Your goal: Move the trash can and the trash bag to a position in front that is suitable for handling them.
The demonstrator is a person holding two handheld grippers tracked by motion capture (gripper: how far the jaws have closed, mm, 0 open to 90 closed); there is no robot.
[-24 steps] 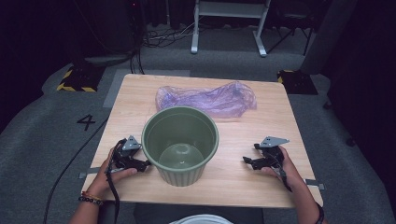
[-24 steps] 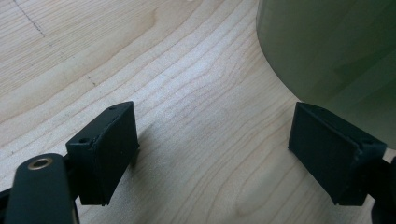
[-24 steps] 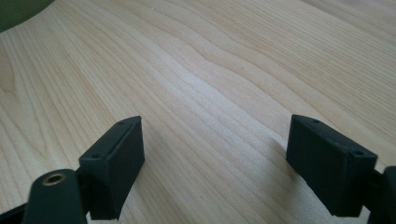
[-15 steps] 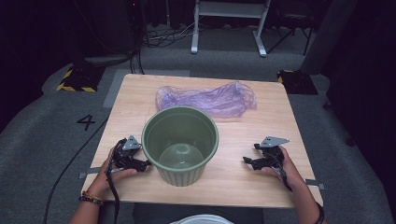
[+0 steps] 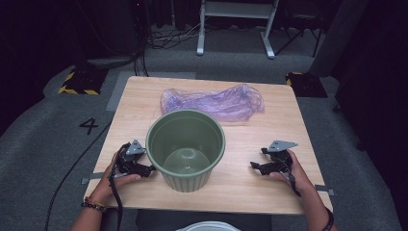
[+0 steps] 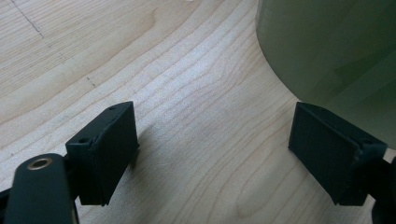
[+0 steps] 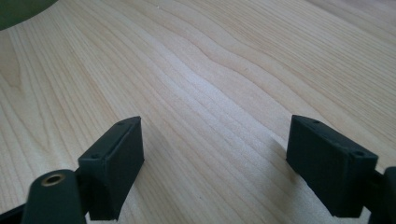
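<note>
Nothing has shifted since the earlier frames: I hold the left gripper (image 5: 144,169) beside the green plastic bin (image 5: 185,147) and the right gripper (image 5: 263,166) apart, both jaw pairs spread and empty, work unstarted.

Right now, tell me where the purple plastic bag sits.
In the high view the purple plastic bag lies crumpled toward the table's far edge, just behind the green pot, apart from both grippers.

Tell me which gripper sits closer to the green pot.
The left gripper: it sits right beside the green pot, while the right gripper rests well apart on bare table.
</note>
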